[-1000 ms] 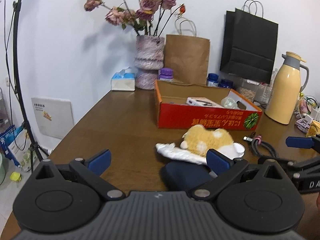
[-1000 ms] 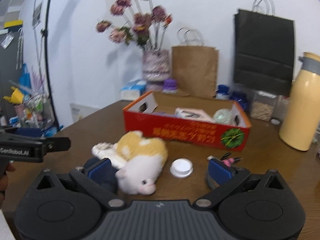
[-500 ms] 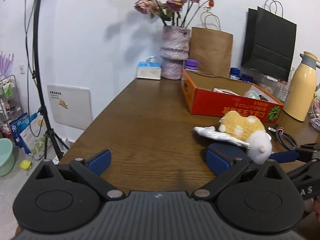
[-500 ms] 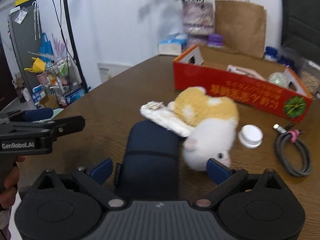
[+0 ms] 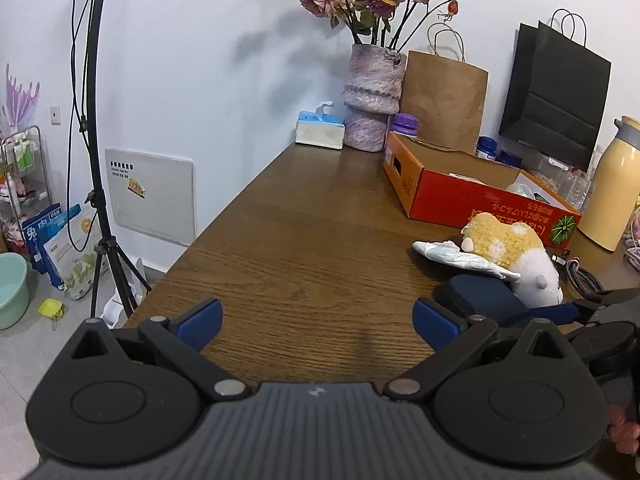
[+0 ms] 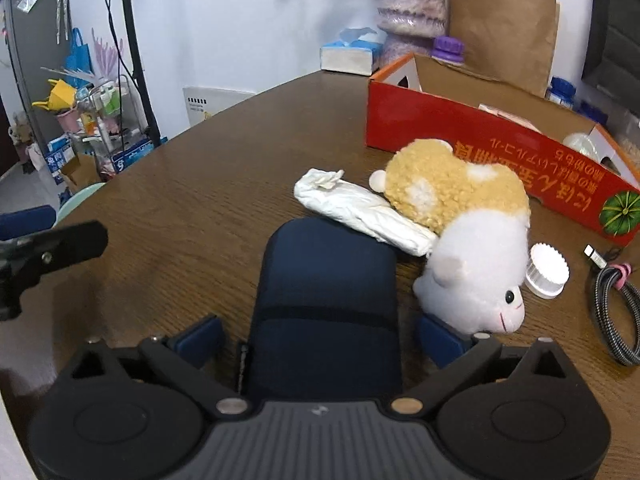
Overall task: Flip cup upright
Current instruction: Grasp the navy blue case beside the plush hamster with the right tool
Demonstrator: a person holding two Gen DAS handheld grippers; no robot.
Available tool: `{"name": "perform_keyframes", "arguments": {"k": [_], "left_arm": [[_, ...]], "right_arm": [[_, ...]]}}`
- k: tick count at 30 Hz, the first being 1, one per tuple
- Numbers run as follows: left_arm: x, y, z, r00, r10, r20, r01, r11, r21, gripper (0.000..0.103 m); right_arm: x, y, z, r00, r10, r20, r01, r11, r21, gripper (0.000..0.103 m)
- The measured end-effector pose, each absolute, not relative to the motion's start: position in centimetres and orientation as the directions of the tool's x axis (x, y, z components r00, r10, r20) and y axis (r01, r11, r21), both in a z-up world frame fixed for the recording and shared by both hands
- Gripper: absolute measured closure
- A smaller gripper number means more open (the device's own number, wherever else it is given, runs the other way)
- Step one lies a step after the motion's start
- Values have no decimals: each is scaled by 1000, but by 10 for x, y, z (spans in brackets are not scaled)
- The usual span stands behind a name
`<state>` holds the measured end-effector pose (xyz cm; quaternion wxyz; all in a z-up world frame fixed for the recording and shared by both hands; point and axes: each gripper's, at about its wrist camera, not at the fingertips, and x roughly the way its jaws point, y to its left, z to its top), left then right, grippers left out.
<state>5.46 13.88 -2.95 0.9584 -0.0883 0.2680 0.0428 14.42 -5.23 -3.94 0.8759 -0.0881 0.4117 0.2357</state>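
The right gripper [image 6: 320, 336] is tipped steeply down toward the brown table [image 6: 192, 184]. Its jaws are being opened wide, and the dark blue cup [image 6: 326, 300] is seen lying on its side between them. The blue pads [image 6: 200, 338] are set on each side of the cup, but it cannot be told if they touch it, so the cup is not gripped. The cup's far end is tucked under a white wrapped packet [image 6: 360, 212], and a soft toy hamster [image 6: 464, 236] is pressed against its right side.

The left gripper [image 5: 318, 320] is held lower and flatter, over bare table to the left of the cup [image 5: 480, 296]. Its jaws are spread wide and nothing is held.

A red box [image 6: 480, 148] is placed behind the toy. Small things are kept in it, but they cannot be made out.
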Motion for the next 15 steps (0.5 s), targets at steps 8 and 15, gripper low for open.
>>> {"name": "perform_keyframes", "arguments": {"k": [8,15], "left_arm": [[49,134,-26,857,33,-514,-123,982,-141,0],[44,125,-21,855,35,-517,-119,984,-131,0]], "right_arm": [[142,-60,-33,558,393,-731,-508,858,74,38],[128,-71,-29,579,431,-692,-521,848,93,41]]}}
